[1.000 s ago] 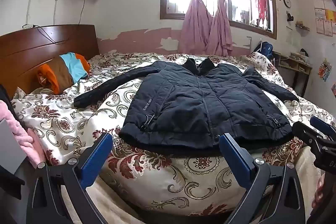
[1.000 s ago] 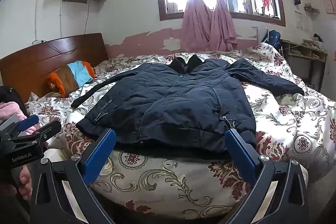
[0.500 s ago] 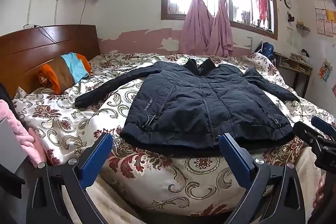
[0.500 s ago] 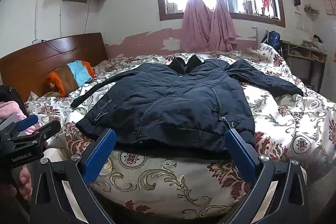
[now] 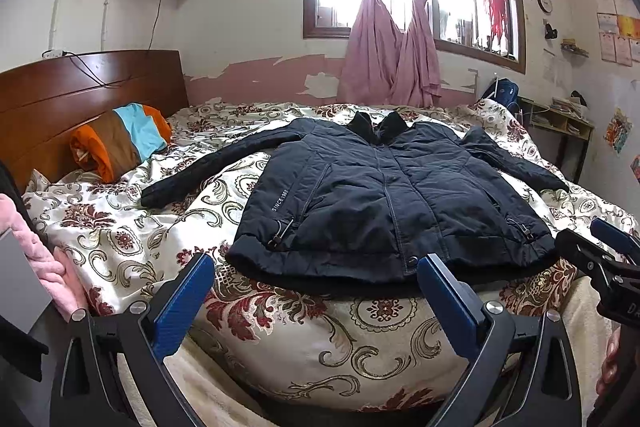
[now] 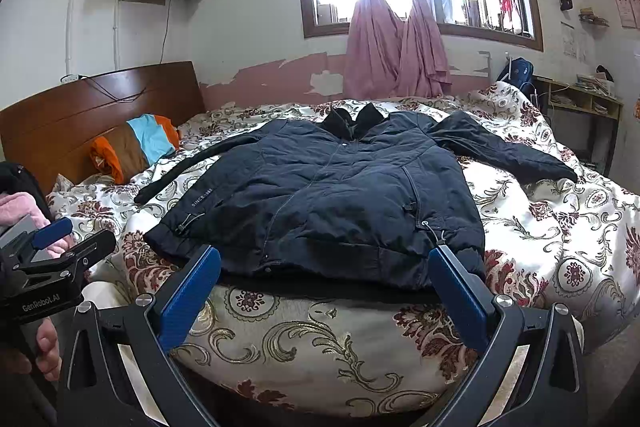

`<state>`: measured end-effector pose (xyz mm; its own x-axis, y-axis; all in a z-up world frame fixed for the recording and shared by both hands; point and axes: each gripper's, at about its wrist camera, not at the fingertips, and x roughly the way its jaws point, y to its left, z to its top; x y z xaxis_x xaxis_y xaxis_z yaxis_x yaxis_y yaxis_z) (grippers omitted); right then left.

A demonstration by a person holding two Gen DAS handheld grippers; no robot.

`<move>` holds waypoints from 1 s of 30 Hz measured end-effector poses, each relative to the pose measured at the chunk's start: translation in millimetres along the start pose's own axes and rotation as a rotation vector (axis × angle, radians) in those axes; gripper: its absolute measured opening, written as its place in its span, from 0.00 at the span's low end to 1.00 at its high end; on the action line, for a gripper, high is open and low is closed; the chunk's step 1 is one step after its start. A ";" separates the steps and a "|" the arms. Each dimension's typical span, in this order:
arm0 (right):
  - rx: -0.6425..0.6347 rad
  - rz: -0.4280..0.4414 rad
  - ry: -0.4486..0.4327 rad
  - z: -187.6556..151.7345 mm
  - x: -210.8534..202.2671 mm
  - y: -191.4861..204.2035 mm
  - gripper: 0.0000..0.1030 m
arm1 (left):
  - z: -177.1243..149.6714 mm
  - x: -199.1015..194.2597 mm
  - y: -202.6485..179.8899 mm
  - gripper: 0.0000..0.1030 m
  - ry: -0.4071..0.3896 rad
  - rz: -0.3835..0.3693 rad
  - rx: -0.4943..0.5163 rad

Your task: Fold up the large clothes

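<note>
A dark navy padded jacket [image 5: 384, 199] lies flat, front up, on the floral bedspread [image 5: 120, 235], collar away from me and both sleeves spread outward. It also shows in the right wrist view [image 6: 328, 203]. My left gripper [image 5: 316, 275] is open and empty, held off the bed just short of the jacket's hem. My right gripper [image 6: 324, 267] is open and empty too, in front of the hem. Each gripper shows at the edge of the other's view, the right gripper [image 5: 600, 259] and the left gripper [image 6: 56, 251].
A wooden headboard [image 5: 80, 95] stands at the left with an orange, brown and blue pillow [image 5: 120, 139]. Pink fabric [image 5: 36, 255] lies at the near left. A window with pink curtains [image 5: 388, 39] is behind the bed; a desk [image 5: 560, 123] stands at the right.
Both views have shifted only slightly; the grippers stay open in front of the hem and the jacket has not moved.
</note>
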<state>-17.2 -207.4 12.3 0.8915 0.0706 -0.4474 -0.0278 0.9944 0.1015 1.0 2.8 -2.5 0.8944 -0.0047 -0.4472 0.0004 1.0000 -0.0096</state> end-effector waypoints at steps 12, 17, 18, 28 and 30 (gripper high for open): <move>-0.001 0.000 0.001 1.0 -0.5 0.3 0.99 | -0.1 -0.3 -0.6 0.99 -0.002 0.002 0.003; 0.000 -0.001 0.002 0.9 -0.1 0.4 0.99 | -0.3 0.0 -0.5 0.99 -0.002 0.002 0.003; 0.000 -0.001 0.003 0.8 0.5 -0.4 0.99 | -0.4 0.3 -0.5 0.99 -0.001 0.002 0.004; 0.000 -0.002 0.005 1.0 -3.0 0.4 0.99 | 2.4 -3.7 -1.0 0.99 -0.004 0.001 0.004; 0.000 0.000 0.006 0.8 -2.5 0.4 0.99 | 2.5 -3.5 -0.8 0.99 -0.004 0.003 0.005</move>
<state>-19.1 -207.2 14.1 0.8889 0.0707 -0.4527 -0.0276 0.9945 0.1010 -1.0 2.1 1.3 0.8964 -0.0021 -0.4432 0.0001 1.0000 -0.0044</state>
